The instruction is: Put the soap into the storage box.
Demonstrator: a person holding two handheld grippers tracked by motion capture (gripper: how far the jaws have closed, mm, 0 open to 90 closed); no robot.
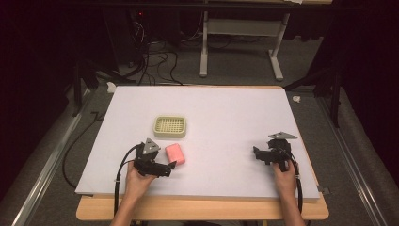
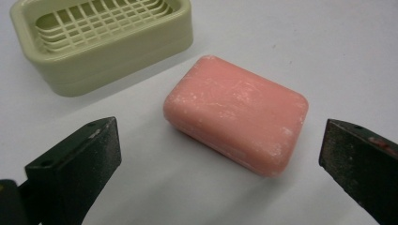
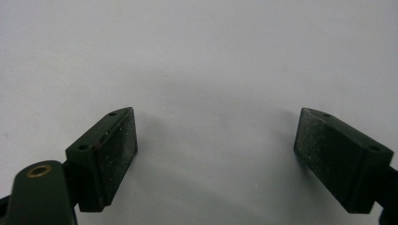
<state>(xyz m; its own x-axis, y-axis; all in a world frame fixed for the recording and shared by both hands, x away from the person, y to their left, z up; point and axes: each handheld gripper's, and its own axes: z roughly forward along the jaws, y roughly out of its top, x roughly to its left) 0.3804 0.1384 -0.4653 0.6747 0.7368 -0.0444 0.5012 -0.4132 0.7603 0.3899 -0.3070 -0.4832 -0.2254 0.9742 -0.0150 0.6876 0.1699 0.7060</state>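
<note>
High view is showing the left gripper (image 1: 172, 165) sitting just beside the pink rounded bar of soap (image 1: 175, 154), which is lying flat on the white table board (image 1: 226, 108), near the pale green slotted plastic soap dish (image 1: 170, 126) but apart from it. Left gripper view is giving the close look: jaws spread wide, soap (image 2: 236, 114) lying ahead of the tips, not yet between them, nothing pinched. Judging by that, the step in hand looks like lining up for a pick, prob to move soap to dish (image 2: 101, 40). To do it well: push fwd till the bar's middle is sitting between the pads, come across the short sides, keep tips low to the board w/o scraping, squeeze gently since soap is likely slippery and could squirt out. Right gripper (image 1: 256, 153) is resting well apart at the other side, jaws also spread, over bare board in the right gripper view. Hard to make out: soap's underside and far edge; the dish is cut off at the frame's top-left corner in the left gripper view; dish depth is unclear; the room beyond the table is too dark to read.
</note>
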